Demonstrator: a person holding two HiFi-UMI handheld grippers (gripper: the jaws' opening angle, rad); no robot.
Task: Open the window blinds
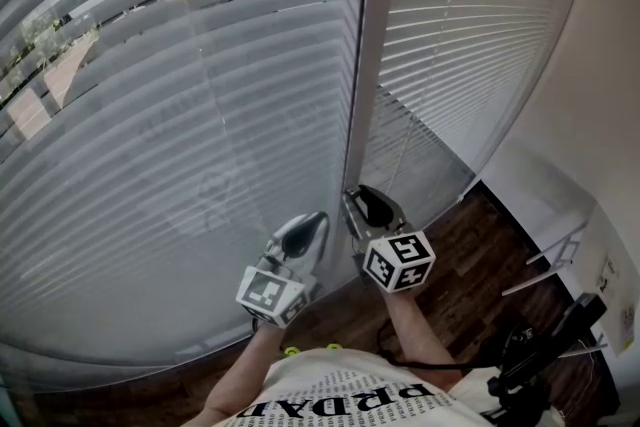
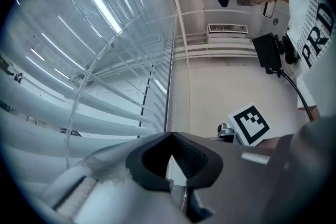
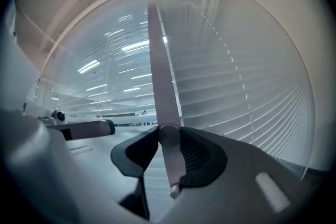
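Note:
Two sets of white slatted blinds hang before me, a wide one (image 1: 180, 115) at the left and a narrower one (image 1: 470, 45) at the right, both with slats tilted nearly shut. Between them hangs a pale tilt wand (image 1: 358, 65). My right gripper (image 1: 362, 202) is shut on the wand (image 3: 160, 86) near its lower end; the wand's tip pokes out below the jaws (image 3: 169, 136). Just to the left, my left gripper (image 1: 308, 227) points up at the wide blind (image 2: 79, 113), shut, tips touching (image 2: 171, 135), with nothing clearly seen between them.
Dark wood floor (image 1: 470, 255) runs below the blinds. At the right stand a white wall (image 1: 590, 115), a white rack (image 1: 560, 260) and a black device with a cable (image 1: 530, 355). The person's white printed shirt (image 1: 350, 395) fills the bottom.

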